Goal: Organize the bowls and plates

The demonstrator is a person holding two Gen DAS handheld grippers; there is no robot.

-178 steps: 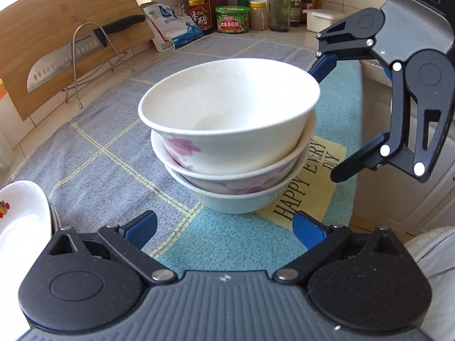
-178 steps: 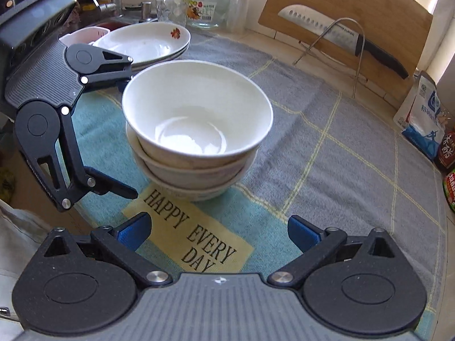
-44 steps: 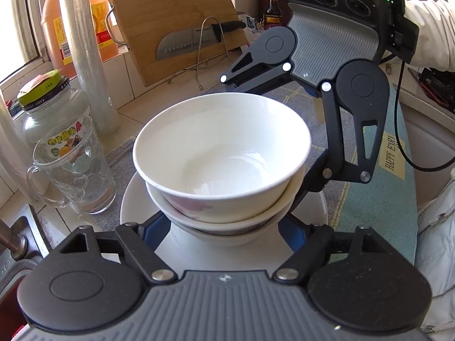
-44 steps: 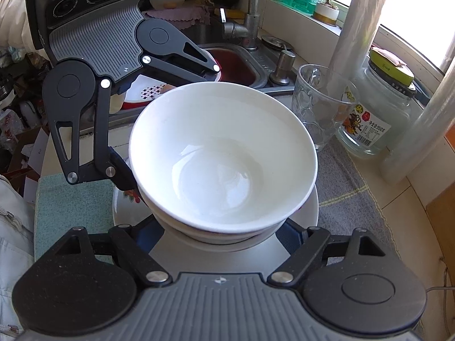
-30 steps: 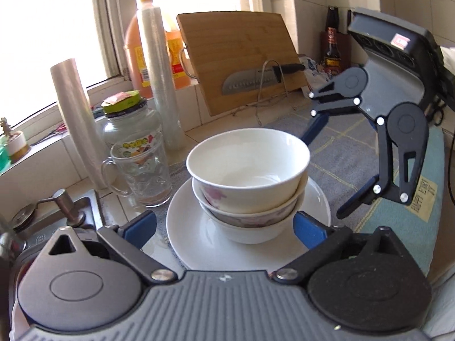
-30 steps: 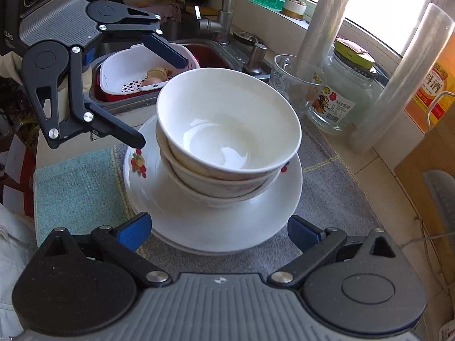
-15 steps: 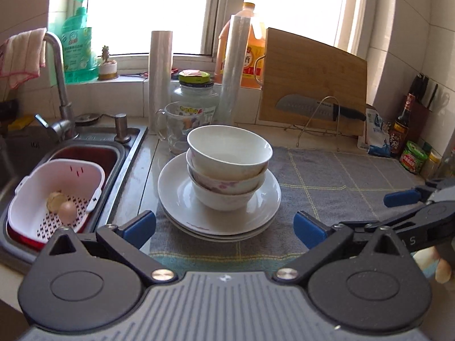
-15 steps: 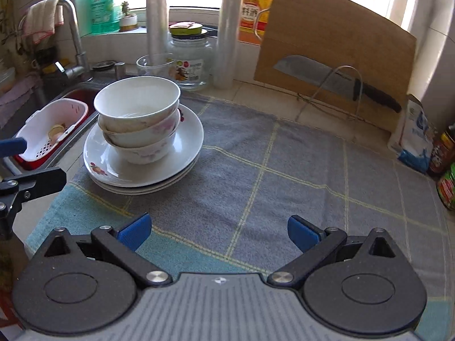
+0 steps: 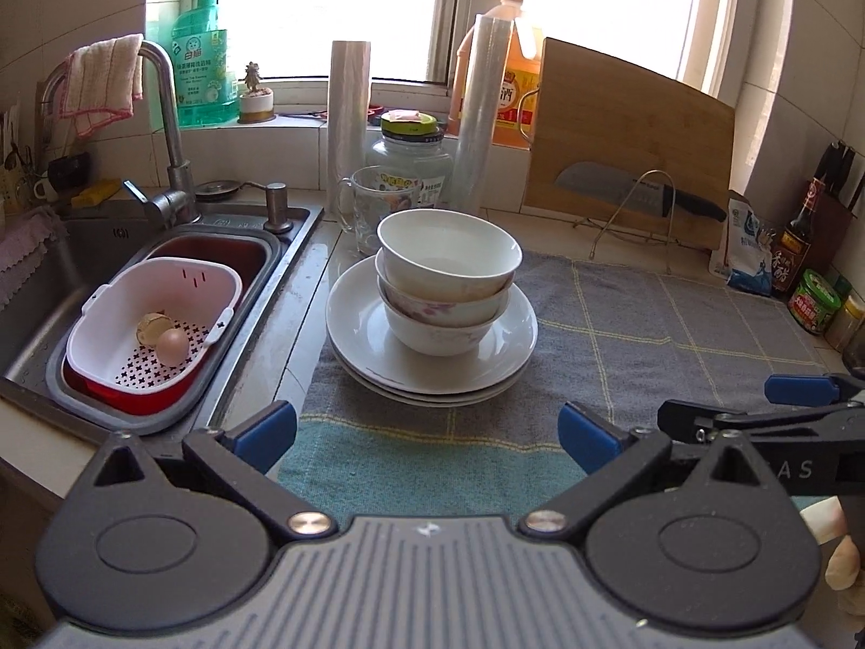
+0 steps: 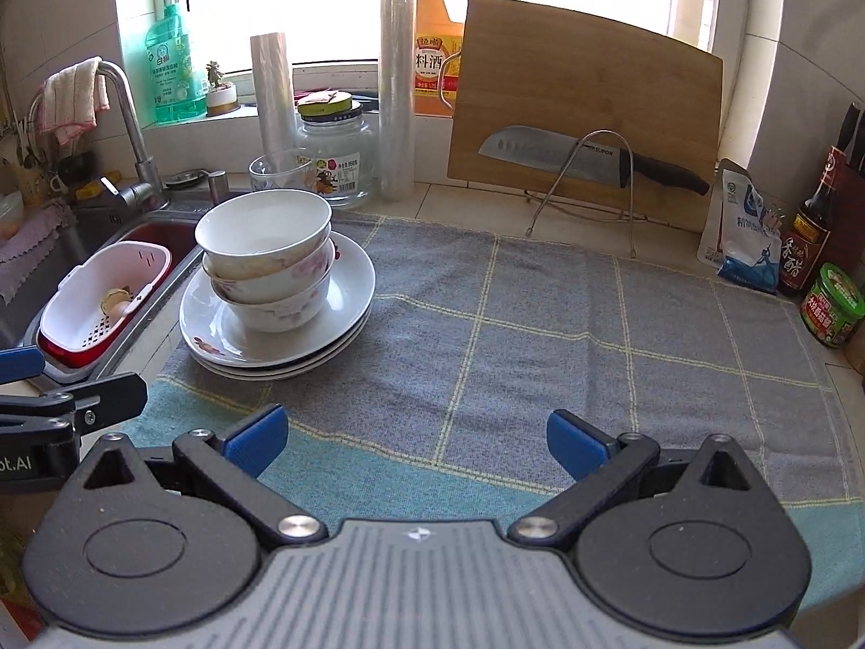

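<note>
Three white bowls (image 9: 447,281) with pink flowers are nested in a stack. They stand on a stack of white plates (image 9: 351,335) at the left end of the grey cloth, beside the sink. The same bowls (image 10: 267,262) and plates (image 10: 346,284) show at the left in the right wrist view. My left gripper (image 9: 427,432) is open and empty, held back from the plates near the counter's front edge. My right gripper (image 10: 413,441) is open and empty over the cloth's blue front strip, right of the stack.
A sink (image 9: 43,292) holds a white and red strainer basket (image 9: 108,319). A glass mug (image 9: 363,205), a jar (image 9: 410,154) and film rolls (image 9: 348,113) stand behind the plates. A cutting board (image 10: 584,103), a knife on a rack (image 10: 567,154) and bottles (image 10: 811,232) line the wall.
Both grippers carried the bowl stack onto the plates, let go, then drew back toward the counter's front edge. In the last half second they only backed off a little more.
</note>
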